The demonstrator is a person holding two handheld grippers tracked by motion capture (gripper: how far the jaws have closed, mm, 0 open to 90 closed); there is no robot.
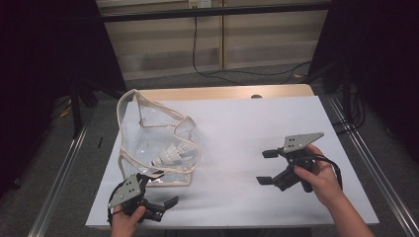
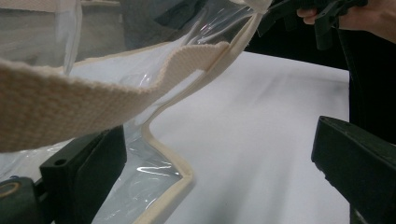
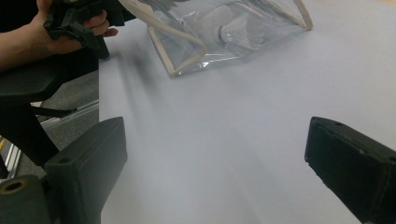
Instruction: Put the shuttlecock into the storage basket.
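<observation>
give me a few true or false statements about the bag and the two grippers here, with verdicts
1. The clear bag holds shuttlecocks. True.
2. The right gripper is clamped on the bag. False: it is open over bare white table, apart from the bag.
3. The left gripper is at the bag's near edge, jaws open. True.
4. The bag's trim is black. False: it is cream webbing.
5. The bag lies on the person's right. False: it is on the left.
</observation>
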